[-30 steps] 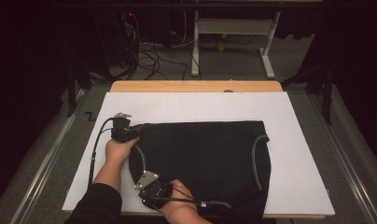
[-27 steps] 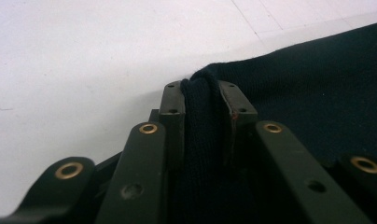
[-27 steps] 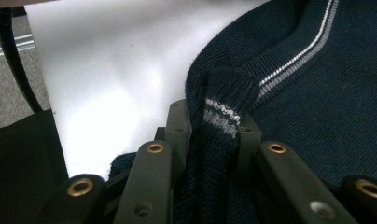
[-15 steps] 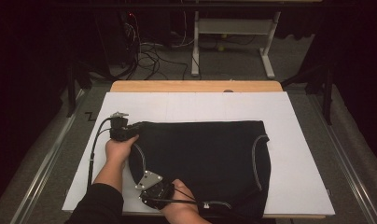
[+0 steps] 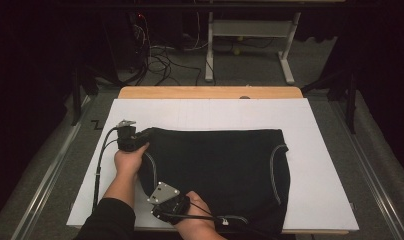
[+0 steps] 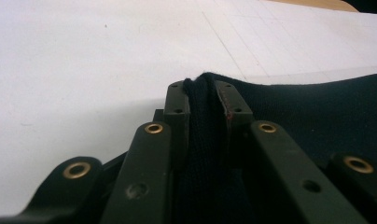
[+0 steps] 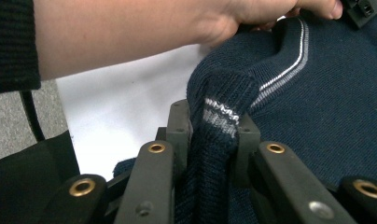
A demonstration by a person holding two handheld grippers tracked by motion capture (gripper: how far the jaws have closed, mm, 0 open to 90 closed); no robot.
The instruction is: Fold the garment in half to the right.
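A white-covered tabletop [image 5: 320, 150] with a pale wooden far edge carries a dark navy knitted garment [image 5: 220, 175] trimmed with thin grey-white stripes. The garment lies spread flat across the middle and near side of the white surface, reaching down to the near edge. Its left side is gathered up where both hands work.

The person's left hand [image 5: 129, 161] sits at the garment's far left corner, holding the left tongs [image 5: 140, 139]. In the left gripper view those tongs [image 6: 203, 100] are pressed together on a fold of the dark knit, which stands up between the two black pads, with bare white surface beyond.

The right hand [image 5: 200, 215] rests at the near edge, gripping the right tongs [image 5: 162, 202] with the grey three-cornered plate on top. In the right gripper view those tongs [image 7: 214, 128] pinch a bunched ridge of the navy knit crossed by the grey-white stripe [image 7: 219, 114]. Beyond it, the left hand [image 7: 233, 18] holds the cloth higher up.
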